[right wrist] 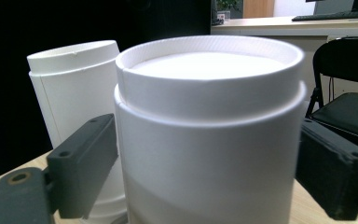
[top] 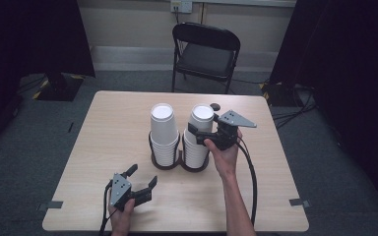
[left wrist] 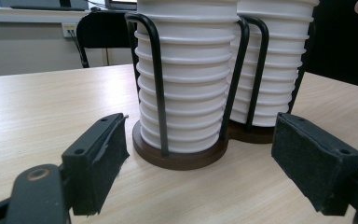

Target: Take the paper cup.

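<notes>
Two stacks of upside-down white paper cups stand in a black wire holder [top: 179, 165] with brown round bases at the middle of the table. My right gripper [top: 197, 133] reaches in from the right, and its jaws flank the top cup [right wrist: 209, 140] of the right stack [top: 200, 128] closely, open, without clearly pressing on it. The left stack [top: 163, 130] stands just beyond that cup [right wrist: 74, 93]. My left gripper [top: 142, 175] rests low near the table's front edge, open and empty, facing the left stack [left wrist: 186, 93] and the holder's base [left wrist: 177, 158].
A black folding chair [top: 206, 51] stands behind the table's far edge. A small dark object [top: 215, 106] lies on the table behind the right stack. Bare wood [top: 108, 128] stretches left of the holder. Dark curtains flank the room.
</notes>
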`<state>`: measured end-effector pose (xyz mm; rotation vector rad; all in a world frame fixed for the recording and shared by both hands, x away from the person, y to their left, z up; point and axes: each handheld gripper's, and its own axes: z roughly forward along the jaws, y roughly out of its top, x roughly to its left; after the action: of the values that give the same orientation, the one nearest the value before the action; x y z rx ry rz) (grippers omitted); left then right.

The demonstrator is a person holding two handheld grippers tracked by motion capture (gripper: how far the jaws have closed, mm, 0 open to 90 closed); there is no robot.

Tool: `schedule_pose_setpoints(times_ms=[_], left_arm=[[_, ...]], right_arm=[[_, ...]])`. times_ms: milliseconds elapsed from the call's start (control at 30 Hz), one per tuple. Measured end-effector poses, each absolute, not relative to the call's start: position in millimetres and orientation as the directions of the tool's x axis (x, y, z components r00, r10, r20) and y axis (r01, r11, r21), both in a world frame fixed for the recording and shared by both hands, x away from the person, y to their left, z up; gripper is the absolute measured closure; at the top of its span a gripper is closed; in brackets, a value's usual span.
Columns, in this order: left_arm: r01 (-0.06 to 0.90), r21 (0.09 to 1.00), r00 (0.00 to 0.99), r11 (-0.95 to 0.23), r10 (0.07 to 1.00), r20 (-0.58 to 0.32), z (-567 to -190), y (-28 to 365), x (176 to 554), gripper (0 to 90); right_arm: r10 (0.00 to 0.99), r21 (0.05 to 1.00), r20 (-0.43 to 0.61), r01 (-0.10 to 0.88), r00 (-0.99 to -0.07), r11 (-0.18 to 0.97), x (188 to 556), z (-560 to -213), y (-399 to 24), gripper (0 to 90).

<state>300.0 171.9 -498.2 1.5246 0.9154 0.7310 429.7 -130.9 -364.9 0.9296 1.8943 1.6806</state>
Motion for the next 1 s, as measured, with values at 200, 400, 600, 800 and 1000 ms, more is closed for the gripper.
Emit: schedule_pose_setpoints(times_ms=[200,400,600,800,1000], left_arm=[[0.150,0.988,0.502,-0.042,0.864,-0.040,-498.2,171.9,300.0,17.9],[0.148,0.988,0.503,-0.045,0.863,-0.036,-498.1,171.9,299.8,17.9],[0.148,0.988,0.504,-0.043,0.863,-0.038,-498.2,171.8,299.7,17.9],[0.148,0.988,0.504,-0.043,0.863,-0.038,-498.2,171.7,299.6,17.9],[0.146,0.988,0.503,-0.046,0.864,-0.034,-498.2,171.8,299.6,17.9]], right_arm=[[0.721,0.974,0.124,0.221,-0.682,0.041,435.0,-371.4,-130.0,12.1],[0.728,0.972,0.117,0.230,-0.675,0.056,436.0,-377.6,-128.0,12.1],[0.738,0.962,0.112,0.260,-0.666,0.088,440.6,-388.5,-123.5,11.0],[0.748,0.960,0.096,0.259,-0.656,0.105,438.7,-391.4,-121.9,10.5],[0.760,0.958,0.086,0.264,-0.644,0.115,437.8,-393.2,-119.4,10.4]])
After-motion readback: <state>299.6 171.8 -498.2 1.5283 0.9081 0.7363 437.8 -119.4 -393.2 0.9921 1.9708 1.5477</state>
